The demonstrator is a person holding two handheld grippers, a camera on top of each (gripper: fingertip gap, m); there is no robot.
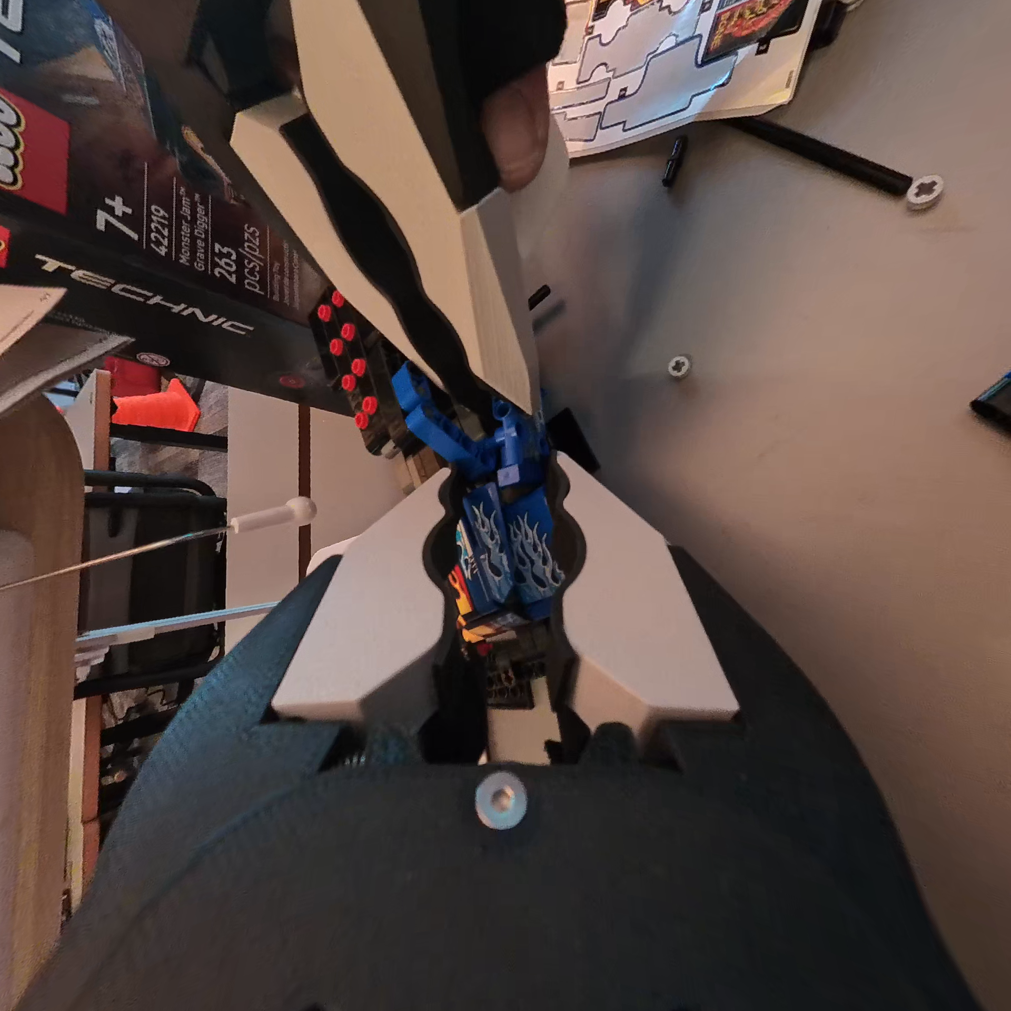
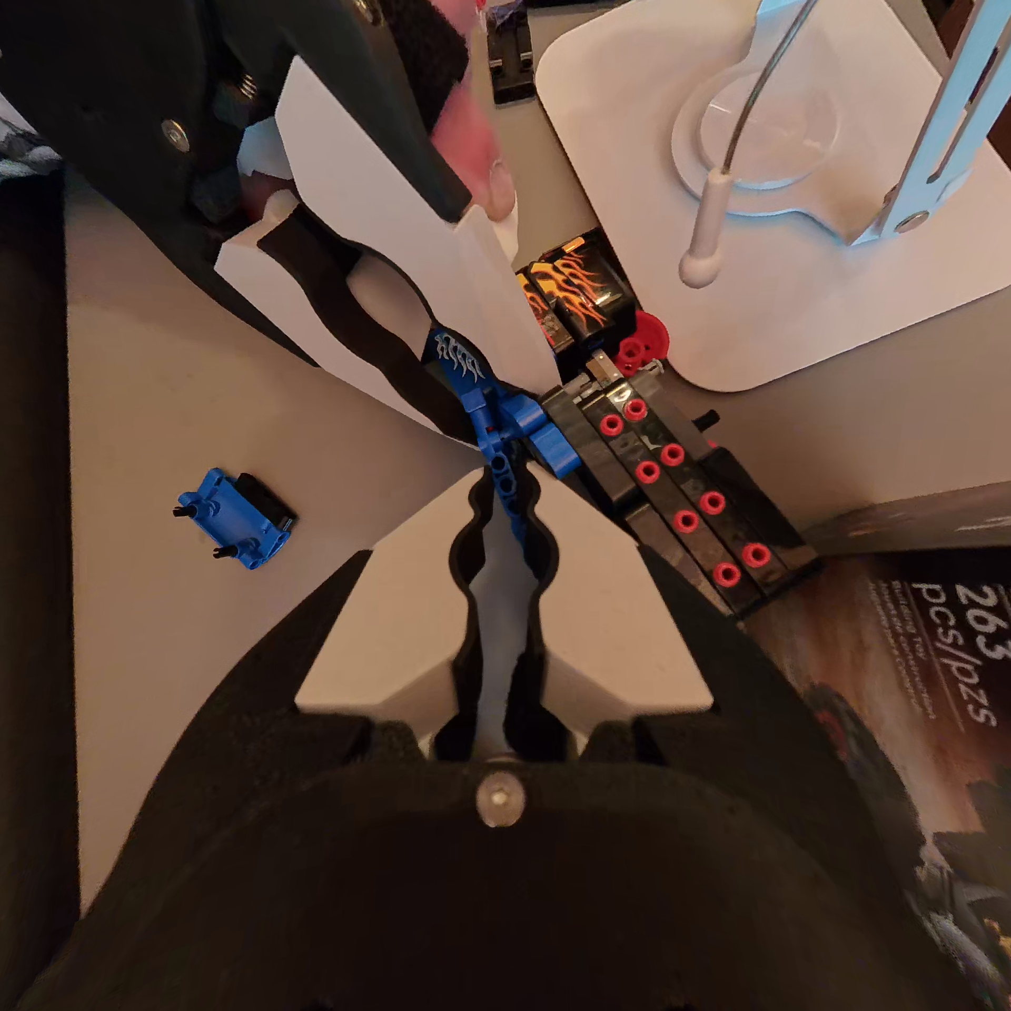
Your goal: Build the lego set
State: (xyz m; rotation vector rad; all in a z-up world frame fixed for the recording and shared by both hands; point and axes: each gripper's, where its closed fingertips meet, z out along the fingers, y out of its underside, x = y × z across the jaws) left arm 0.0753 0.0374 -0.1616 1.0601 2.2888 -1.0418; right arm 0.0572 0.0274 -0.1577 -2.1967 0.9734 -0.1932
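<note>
Lego model (image 2: 678,492): black body with red pins, blue flame-printed panels, held above the table (image 2: 164,355) by the box (image 2: 902,684). Left gripper (image 1: 506,481): jaws closed on the blue panels. Right gripper (image 2: 506,481): jaws nearly shut, pinching a blue beam (image 2: 506,481) at the model's end. Step, judged: seating the beam. Next needs a steady push. Spare blue piece (image 2: 235,519) lies apart

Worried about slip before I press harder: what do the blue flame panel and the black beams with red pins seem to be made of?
Blue flame panel: looks like hard glossy plastic, with printed or stickered flames. Black beams: shiny moulded plastic, showing highlights. Red pins: plastic, seemingly more matte.
</note>
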